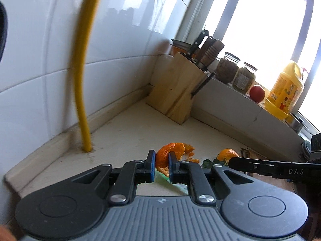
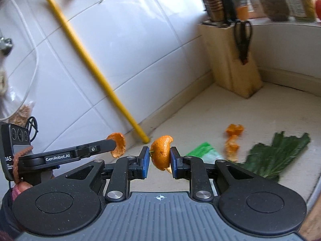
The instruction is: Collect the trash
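Right gripper [image 2: 159, 158] was clamped on a curled piece of orange peel [image 2: 161, 152], pinched across its short width between the blue pads [image 2: 146, 161]; the peel's long axis ran roughly 12-to-6, standing clear above the worktop. Left gripper [image 1: 162, 165] likewise closed on a second peel [image 1: 163, 158], a ragged, cupped strip rising toward 1 o'clock from the pads. In the right wrist view the left gripper's finger came in from 9 o'clock with its peel [image 2: 118, 144] at the tip, so the two loads hung just beside each other without touching.

Still on the pale, matte countertop [image 2: 200, 108]: torn peel fragments [image 2: 233, 138] at about 2 o'clock from the right fingers, a crinkled dark green leaf [image 2: 274, 156] at 3 o'clock, and a green-and-white wrapper [image 2: 202, 150] lying flat just beyond the right finger. Right gripper looked the nearer to all three. No bin visible in either view.

Judgement: both grippers were full, so a drop-off has to come before the next pick; the thin fragments would likely need a low, flat approach.

Background: yellow pipe [image 2: 90, 64] against glossy white tiles, wooden knife block [image 2: 230, 60] at 1 o'clock, jars [image 1: 227, 68] and a yellow oil bottle [image 1: 284, 90] on the sill.
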`<state>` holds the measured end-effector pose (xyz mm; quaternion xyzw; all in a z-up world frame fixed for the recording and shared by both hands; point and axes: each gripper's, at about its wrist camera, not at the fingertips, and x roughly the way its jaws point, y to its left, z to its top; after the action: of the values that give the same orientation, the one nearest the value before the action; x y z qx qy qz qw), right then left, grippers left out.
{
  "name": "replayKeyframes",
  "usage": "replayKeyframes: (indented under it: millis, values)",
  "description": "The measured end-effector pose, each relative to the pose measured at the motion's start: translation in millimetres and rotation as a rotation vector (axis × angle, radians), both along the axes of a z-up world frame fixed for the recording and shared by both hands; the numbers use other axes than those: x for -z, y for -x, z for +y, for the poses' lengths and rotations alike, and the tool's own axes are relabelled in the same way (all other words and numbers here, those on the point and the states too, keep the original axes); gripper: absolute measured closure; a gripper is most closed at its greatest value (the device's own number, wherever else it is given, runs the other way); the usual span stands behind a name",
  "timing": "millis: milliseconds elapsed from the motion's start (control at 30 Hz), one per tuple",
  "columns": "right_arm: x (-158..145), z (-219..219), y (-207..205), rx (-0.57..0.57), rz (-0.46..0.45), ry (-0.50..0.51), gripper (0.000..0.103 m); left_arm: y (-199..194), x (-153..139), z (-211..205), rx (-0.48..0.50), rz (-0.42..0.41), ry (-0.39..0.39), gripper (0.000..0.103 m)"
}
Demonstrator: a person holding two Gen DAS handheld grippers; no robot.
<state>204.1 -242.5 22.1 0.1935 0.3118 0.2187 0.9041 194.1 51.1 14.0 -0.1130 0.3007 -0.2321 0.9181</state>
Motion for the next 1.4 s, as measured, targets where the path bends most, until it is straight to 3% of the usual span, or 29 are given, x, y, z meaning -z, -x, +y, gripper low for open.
replayKeyframes:
  millis: [900, 1400]
  values:
    - [-11.3, 135.3, 30.1, -0.299, -0.007, -0.008, 0.074, 92.2, 2.0, 103.7, -0.214, -0.012, -0.024, 0.091]
    - [-15.7, 191.6, 53.1, -0.357, -0.016, 0.004, 0.074, 130.8, 7.0, 151.7, -0.289, -0.031, -0.044, 0.091]
